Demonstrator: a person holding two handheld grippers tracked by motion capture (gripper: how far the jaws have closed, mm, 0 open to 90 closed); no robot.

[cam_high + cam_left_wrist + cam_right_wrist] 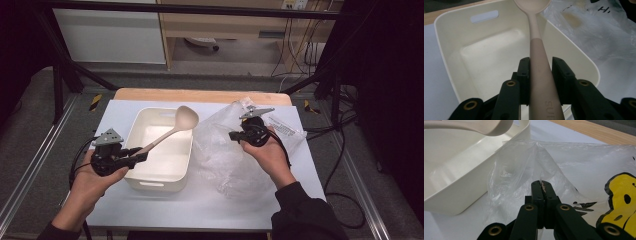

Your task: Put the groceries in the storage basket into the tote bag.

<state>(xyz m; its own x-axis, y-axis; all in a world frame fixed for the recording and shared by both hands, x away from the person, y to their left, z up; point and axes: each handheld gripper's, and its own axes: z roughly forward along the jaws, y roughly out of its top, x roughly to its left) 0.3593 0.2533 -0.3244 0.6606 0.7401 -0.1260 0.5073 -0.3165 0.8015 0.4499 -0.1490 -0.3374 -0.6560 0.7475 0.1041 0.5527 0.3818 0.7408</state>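
The left gripper (141,156), at the lower left of the high view, was clamped on the handle of a beige ladle (172,129). In the left gripper view the jaws pressed both sides of the ladle's handle (539,75), near its end. The ladle rose at a slant toward the middle of the frame, its bowl above the far rim of the white bin (136,184). This long hold probably kept the bowl clear of the bin walls, for lowering it in or carrying it across.

The right gripper (233,135), right of centre, was closed. In the right gripper view its jaws met on a raised fold of the clear plastic bag (524,172), which lay crumpled on the bench (200,210) just beside the bin. The pinch likely kept the loose film lifted and steady. Whether the bag mouth was open cannot be told.
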